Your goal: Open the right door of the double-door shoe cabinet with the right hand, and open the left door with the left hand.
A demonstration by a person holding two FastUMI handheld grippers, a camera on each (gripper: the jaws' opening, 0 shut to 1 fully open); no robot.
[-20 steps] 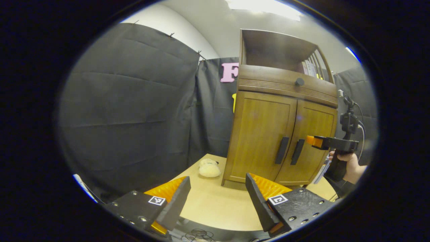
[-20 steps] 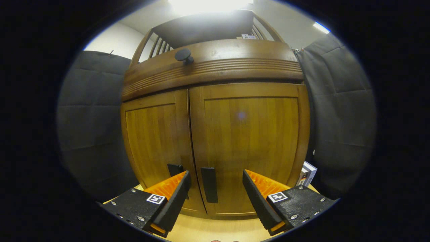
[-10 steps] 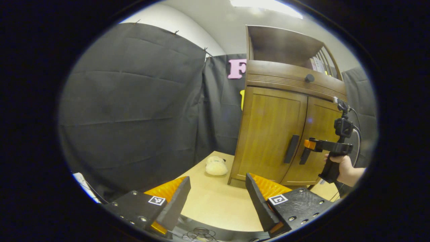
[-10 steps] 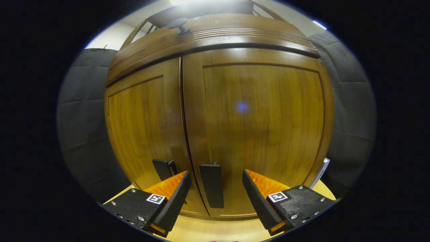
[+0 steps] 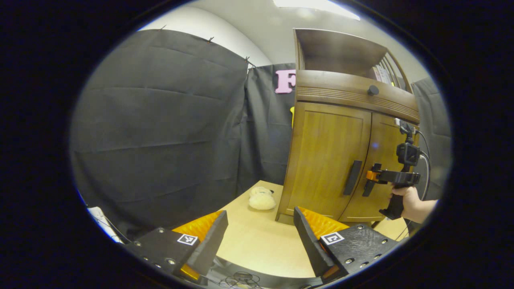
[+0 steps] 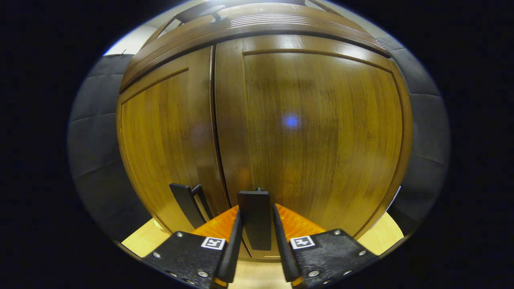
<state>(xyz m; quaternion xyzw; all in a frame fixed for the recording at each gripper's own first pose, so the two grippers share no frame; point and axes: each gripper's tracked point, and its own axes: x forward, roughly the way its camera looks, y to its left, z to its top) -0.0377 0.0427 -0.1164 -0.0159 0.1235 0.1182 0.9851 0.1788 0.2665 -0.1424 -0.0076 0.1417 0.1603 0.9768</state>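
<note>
Black cloth walls stand behind a wooden shoe cabinet (image 5: 345, 148) on a pale table (image 5: 257, 245), both doors shut.

From the left gripper view, the left gripper (image 5: 257, 233) hangs wide open and empty over the near table, well apart from the left door handle (image 5: 352, 177); a fluffy slipper (image 5: 262, 199) lies beside the cabinet, and a hand (image 5: 409, 198) holds the right gripper (image 5: 371, 176) at the doors. From the right gripper view, the right gripper (image 6: 257, 237) is nearly closed around the right door handle (image 6: 254, 218), one finger on each side; firm contact I cannot confirm. I think it should squeeze fully, then pull along the door's arc.
</note>
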